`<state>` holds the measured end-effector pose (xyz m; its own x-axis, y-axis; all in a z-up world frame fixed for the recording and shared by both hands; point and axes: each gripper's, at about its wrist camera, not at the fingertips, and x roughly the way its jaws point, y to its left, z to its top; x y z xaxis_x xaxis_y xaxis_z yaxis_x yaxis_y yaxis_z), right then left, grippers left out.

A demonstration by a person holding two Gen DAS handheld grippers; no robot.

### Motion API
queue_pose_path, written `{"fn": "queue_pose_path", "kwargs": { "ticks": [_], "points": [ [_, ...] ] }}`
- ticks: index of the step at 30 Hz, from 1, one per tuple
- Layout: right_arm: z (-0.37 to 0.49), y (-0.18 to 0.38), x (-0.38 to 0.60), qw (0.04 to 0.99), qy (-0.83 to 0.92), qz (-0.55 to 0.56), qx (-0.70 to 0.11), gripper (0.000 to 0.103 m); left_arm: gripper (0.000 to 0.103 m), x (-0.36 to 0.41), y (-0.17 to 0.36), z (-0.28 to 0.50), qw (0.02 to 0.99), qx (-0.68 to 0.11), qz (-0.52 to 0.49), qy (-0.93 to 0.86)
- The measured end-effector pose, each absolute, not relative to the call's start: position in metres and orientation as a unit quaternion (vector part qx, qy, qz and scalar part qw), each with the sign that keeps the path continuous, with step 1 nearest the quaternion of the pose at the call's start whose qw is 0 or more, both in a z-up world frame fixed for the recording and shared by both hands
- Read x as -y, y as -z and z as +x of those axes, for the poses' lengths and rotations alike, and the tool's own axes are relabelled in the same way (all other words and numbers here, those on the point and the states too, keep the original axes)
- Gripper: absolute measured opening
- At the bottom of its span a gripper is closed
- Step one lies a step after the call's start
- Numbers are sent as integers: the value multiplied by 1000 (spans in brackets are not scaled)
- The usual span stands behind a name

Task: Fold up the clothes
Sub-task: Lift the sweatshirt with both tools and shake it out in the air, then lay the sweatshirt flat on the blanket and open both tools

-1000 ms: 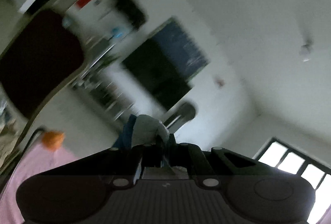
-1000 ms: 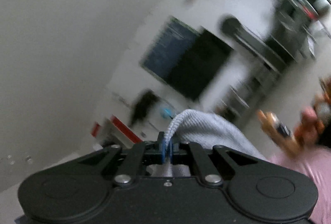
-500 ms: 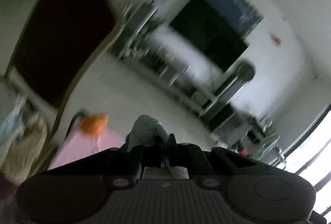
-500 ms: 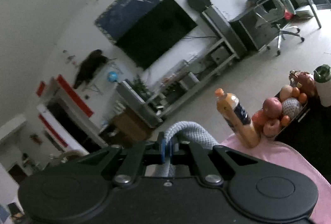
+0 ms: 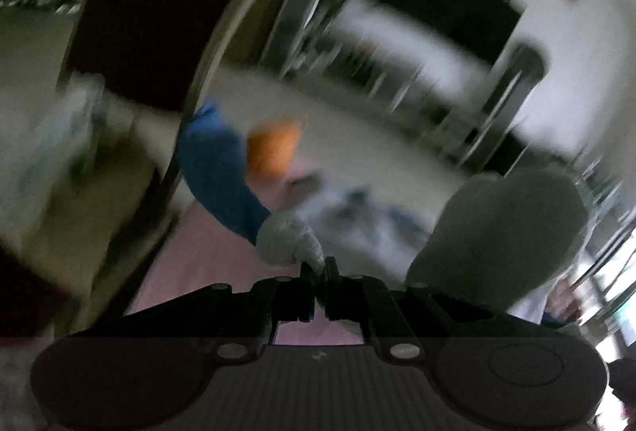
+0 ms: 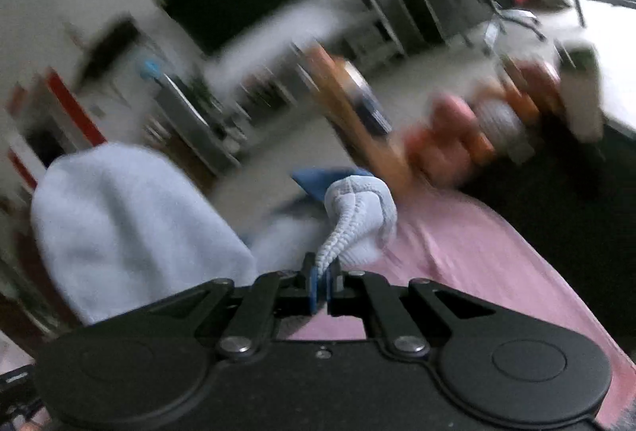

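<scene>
A pale grey-blue knitted garment with blue trim is held at two places. In the left wrist view my left gripper [image 5: 317, 269] is shut on a bunched fold of the garment [image 5: 288, 238], and a blue part [image 5: 216, 168] trails off to the left. In the right wrist view my right gripper [image 6: 321, 269] is shut on a ribbed edge of the garment [image 6: 349, 216]. A big puffed fold [image 6: 127, 228] bulges at the left. Both grippers point down over a pink cloth [image 6: 469, 264] on the table. Both views are blurred.
A dark-backed chair [image 5: 159, 5] stands at the far left of the table. An orange juice bottle [image 6: 353, 113], a basket of fruit [image 6: 477, 129] and a pale bottle [image 6: 582, 93] stand at the table's far right, beside a black surface [image 6: 556, 200]. A television hangs on the far wall.
Both grippers have swung from pointing up at the wall and ceiling down toward the table, keeping hold of the garment. The pink cloth and the table's things have come into view.
</scene>
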<state>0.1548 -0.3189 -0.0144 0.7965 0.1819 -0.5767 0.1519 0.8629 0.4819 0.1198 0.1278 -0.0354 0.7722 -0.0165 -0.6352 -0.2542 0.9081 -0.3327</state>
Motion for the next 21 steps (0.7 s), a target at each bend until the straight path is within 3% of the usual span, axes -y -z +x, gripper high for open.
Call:
{"fn": "queue_pose_path", "kwargs": {
  "ticks": [6, 10, 16, 21],
  "points": [
    [146, 131, 312, 847, 45, 235, -475, 4, 4, -133, 129, 126, 864, -445, -209, -111],
    [135, 119, 303, 862, 27, 200, -464, 4, 4, -135, 112, 118, 881, -410, -214, -102],
    [118, 90, 316, 885, 4, 255, -391, 4, 4, -114, 54, 80, 922, -319, -196, -102],
    [109, 86, 324, 881, 2, 262, -394, 4, 5, -113, 78, 77, 903, -371, -188, -112]
  ]
}}
